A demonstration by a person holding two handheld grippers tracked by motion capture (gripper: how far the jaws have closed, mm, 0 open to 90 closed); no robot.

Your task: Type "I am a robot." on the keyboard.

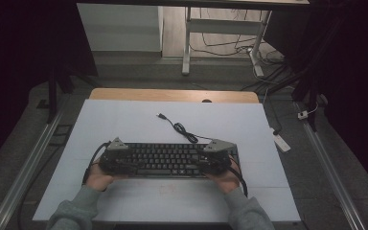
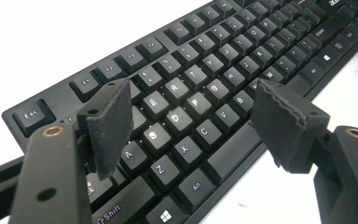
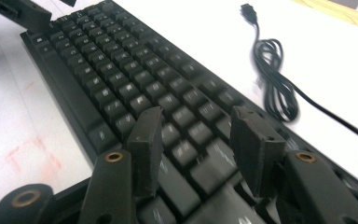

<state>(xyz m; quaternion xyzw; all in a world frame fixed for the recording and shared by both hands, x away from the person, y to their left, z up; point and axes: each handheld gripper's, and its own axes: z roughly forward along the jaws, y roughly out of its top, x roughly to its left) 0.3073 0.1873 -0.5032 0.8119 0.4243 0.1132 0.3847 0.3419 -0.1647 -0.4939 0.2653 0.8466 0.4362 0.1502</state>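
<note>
- A black keyboard [image 1: 165, 159] lies flat on the white table [image 1: 124, 120], near its front edge.
- The left gripper [image 2: 193, 116] hovers over the keyboard's left end, jaws spread wide above the letter keys, grasping nothing.
- The right gripper [image 3: 193, 140] hangs over the keyboard's right end, jaws apart, nothing between them.
- The keyboard's coiled USB cable [image 1: 182, 128] lies just behind the keyboard.

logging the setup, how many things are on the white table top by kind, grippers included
keyboard: 1
coiled cable with plug: 1
hand-held grippers: 2, the left gripper and the right gripper, both over the keys with jaws apart
total: 4
</note>
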